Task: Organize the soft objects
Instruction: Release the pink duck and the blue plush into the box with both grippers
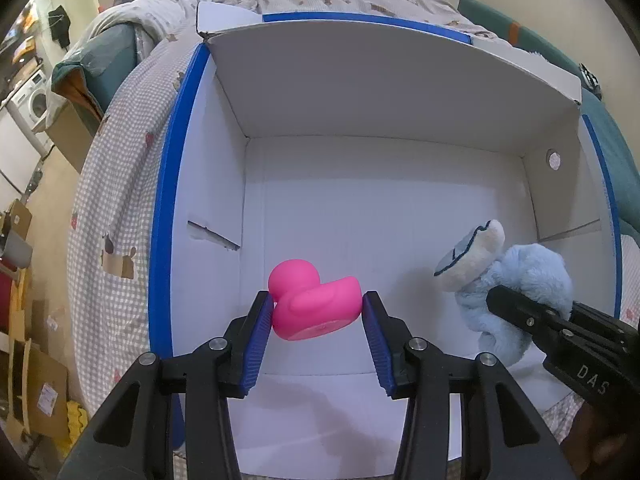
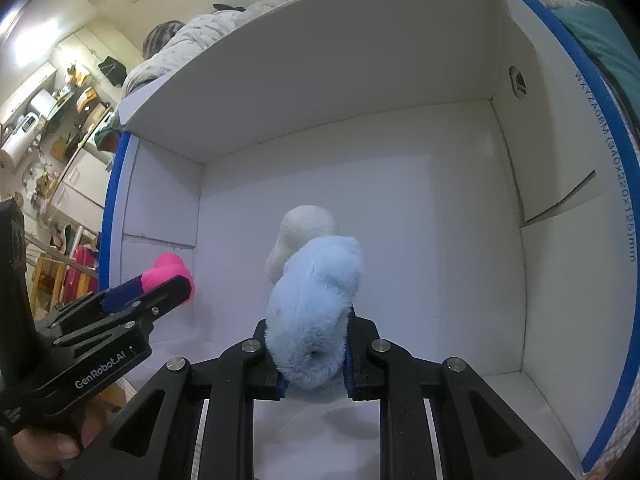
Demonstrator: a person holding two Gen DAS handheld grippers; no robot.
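Both toys hang over the box (image 1: 400, 92) — left gripper (image 1: 318, 308) clamps the duck (image 1: 312, 304), right gripper (image 2: 310, 354) squeezes the plush (image 2: 316, 292) — ready to drop in.

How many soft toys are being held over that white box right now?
2. The pink duck sits between the left gripper pads, on the box's left side. The blue plush toy is clamped in the right gripper, on the right. Nothing else shows inside the box.
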